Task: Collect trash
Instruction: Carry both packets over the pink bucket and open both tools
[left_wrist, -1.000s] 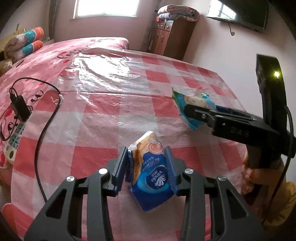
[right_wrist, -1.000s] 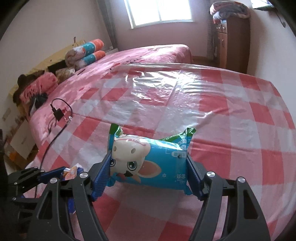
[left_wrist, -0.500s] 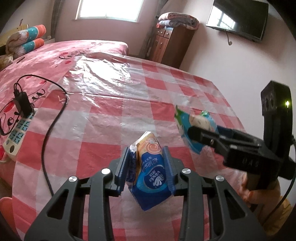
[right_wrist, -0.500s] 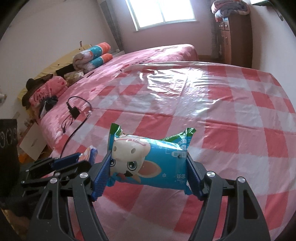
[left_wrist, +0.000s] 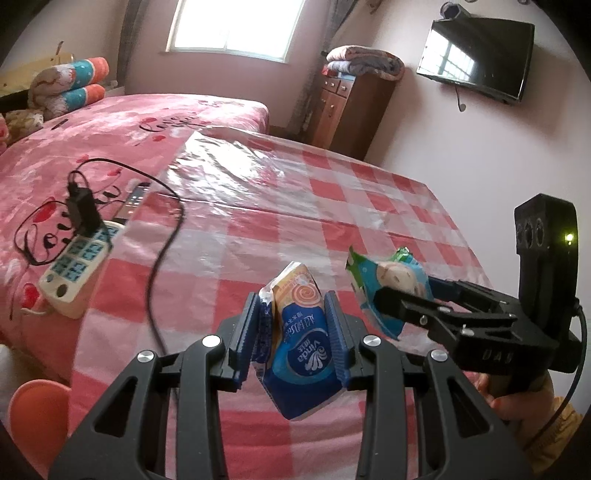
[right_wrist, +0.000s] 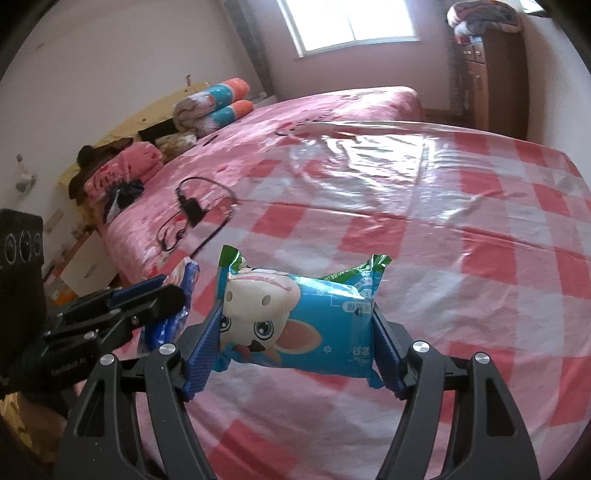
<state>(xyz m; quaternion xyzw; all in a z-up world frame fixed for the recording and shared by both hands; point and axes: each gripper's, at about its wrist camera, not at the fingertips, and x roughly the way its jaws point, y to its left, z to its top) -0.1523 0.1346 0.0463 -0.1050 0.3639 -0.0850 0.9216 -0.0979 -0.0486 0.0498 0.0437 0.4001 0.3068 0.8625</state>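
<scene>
My left gripper (left_wrist: 291, 325) is shut on a blue and orange tissue packet (left_wrist: 301, 343), held above the red and white checked table (left_wrist: 280, 206). My right gripper (right_wrist: 295, 332) is shut on a blue cartoon snack wrapper (right_wrist: 295, 317), also held above the table. In the left wrist view the right gripper (left_wrist: 399, 295) and its wrapper (left_wrist: 391, 277) are close on the right. In the right wrist view the left gripper (right_wrist: 162, 295) and its packet (right_wrist: 181, 284) are close on the left.
A power strip (left_wrist: 79, 262) with a black charger (left_wrist: 83, 212) and cable (left_wrist: 162, 258) lies at the table's left edge against the pink bed (left_wrist: 110, 122). An orange stool (left_wrist: 37, 410) stands low left. A wooden cabinet (left_wrist: 351, 110) and wall TV (left_wrist: 476, 55) are behind.
Both grippers have risen and pulled back from the table with their wrappers still held. The views have swung left, bringing the power strip and bed more into view.
</scene>
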